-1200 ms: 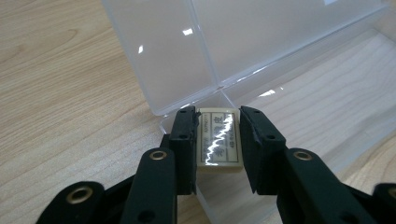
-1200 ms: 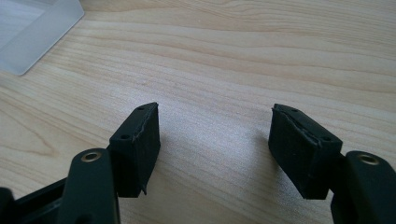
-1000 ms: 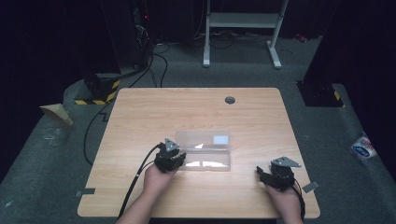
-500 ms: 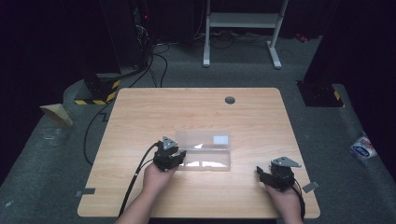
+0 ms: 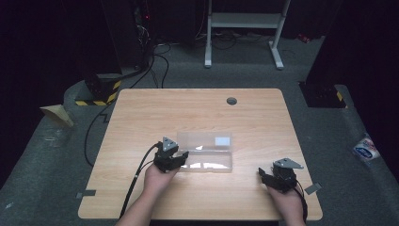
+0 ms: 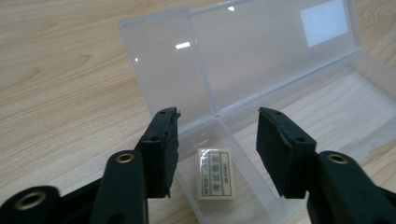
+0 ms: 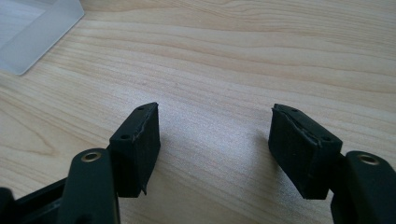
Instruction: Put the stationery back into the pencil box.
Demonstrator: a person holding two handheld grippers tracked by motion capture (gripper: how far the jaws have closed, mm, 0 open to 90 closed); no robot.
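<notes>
Translucent plastic forms the open case [image 5: 209, 151] lying near the middle of the wooden table [image 5: 197, 108]; its lid is folded back flat, with a white label [image 6: 323, 22] near one far corner; in the high view the case walls are faint and hard to trace against the wood. A small pale eraser [image 6: 214, 173] with printed characters is seen in the left gripper view, lying flat inside the tray at its near end; the characters are too small to be read with certainty; in the high view the eraser cannot be made out. The left gripper [image 6: 217, 140] is held wide apart over that end of the case, nothing between its jaws; one jaw stands outside the tray wall, the other above the tray; whether either jaw touches the plastic cannot be told. The right gripper [image 7: 215, 140] is likewise spread wide and holds nothing, low over bare wood near the table's front right; only a corner of the case [image 7: 32, 32] is caught at the upper left of its view, the rest being cut off. Both forearms are cut off by the lower edge of the high view. Compared with the frames half a second and one second before, no shift of case or of either gripper is discernible.
</notes>
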